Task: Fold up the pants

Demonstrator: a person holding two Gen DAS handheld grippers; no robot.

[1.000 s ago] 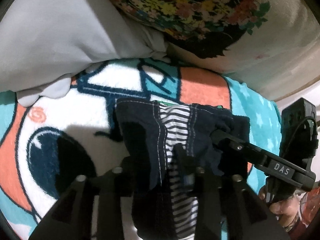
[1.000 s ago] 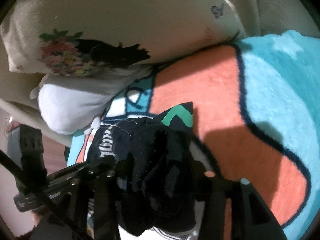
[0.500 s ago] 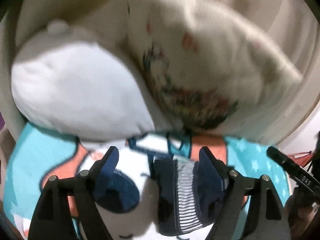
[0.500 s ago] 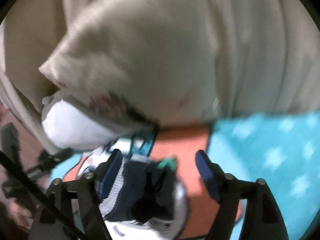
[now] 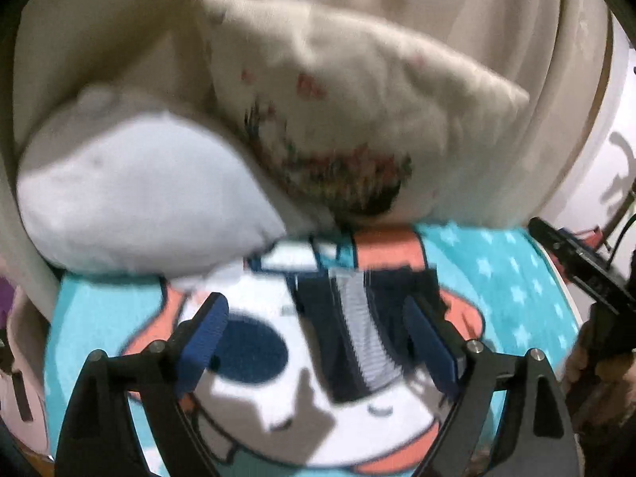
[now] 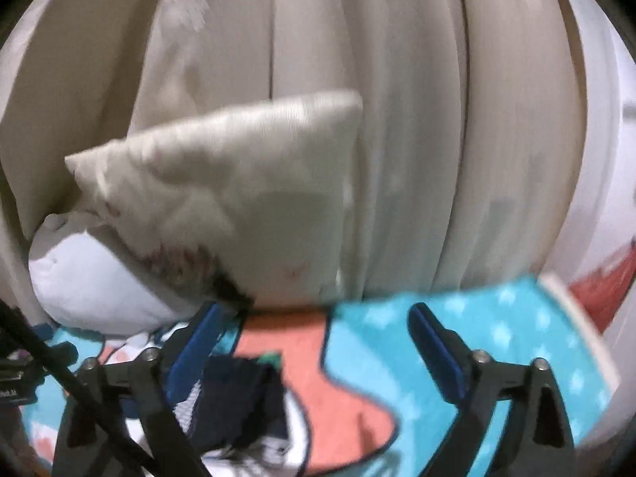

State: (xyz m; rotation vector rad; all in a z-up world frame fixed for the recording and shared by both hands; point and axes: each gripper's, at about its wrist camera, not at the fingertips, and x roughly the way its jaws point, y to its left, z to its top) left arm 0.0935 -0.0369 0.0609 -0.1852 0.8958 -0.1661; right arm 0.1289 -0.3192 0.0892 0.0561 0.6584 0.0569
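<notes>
The folded dark navy pants (image 5: 357, 326), with a grey-and-white striped panel down the middle, lie on the cartoon-print blanket (image 5: 119, 318). My left gripper (image 5: 318, 338) is open and empty, held above and in front of the pants. In the right wrist view the pants (image 6: 238, 401) lie low at the left. My right gripper (image 6: 318, 342) is open and empty, raised over the blanket (image 6: 397, 357) to the right of the pants. The right gripper's body shows at the left view's right edge (image 5: 580, 262).
A floral cream pillow (image 5: 349, 119) and a white pillow (image 5: 131, 194) lean at the blanket's far end. Cream curtains (image 6: 397, 119) hang behind them. The blanket's right edge (image 6: 572, 318) meets a white wall.
Both grippers have let go of the pants, opened, and pulled up and back. The pants now lie folded on the blanket. Both views are blurred by motion.
</notes>
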